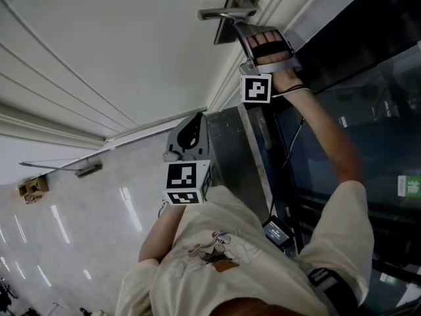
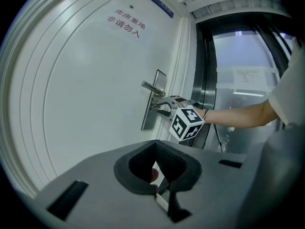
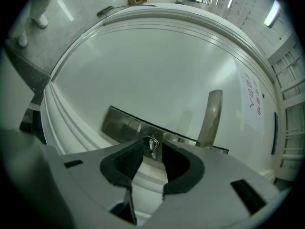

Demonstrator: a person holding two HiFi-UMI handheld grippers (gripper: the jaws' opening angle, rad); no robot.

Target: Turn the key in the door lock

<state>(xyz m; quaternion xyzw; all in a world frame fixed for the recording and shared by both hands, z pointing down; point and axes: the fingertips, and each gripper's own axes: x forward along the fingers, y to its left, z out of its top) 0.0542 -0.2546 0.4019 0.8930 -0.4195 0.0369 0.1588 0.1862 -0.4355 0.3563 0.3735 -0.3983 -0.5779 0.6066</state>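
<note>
A small silver key [image 3: 152, 146] sticks out of the cylinder in the steel lock plate [image 3: 125, 124] on the white door [image 1: 118, 51]. The lever handle [image 3: 210, 119] is just beside it. My right gripper [image 3: 153, 142] is level at the plate and open. Its pads flank the key with a gap on each side. In the head view the right gripper [image 1: 246, 30] reaches up to the lock plate [image 1: 227, 28]. My left gripper [image 1: 191, 127] hangs back from the door, away from the lock. In its own view the left gripper [image 2: 156, 149] is shut, tips together, holding nothing.
A dark metal frame and glass panel [image 1: 368, 104] stand right of the door. The door carries a red printed notice [image 2: 125, 23]. On the pale floor lie a door stop [image 1: 89, 170] and a small box [image 1: 33, 188]. The person's arm [image 1: 329, 143] stretches along the frame.
</note>
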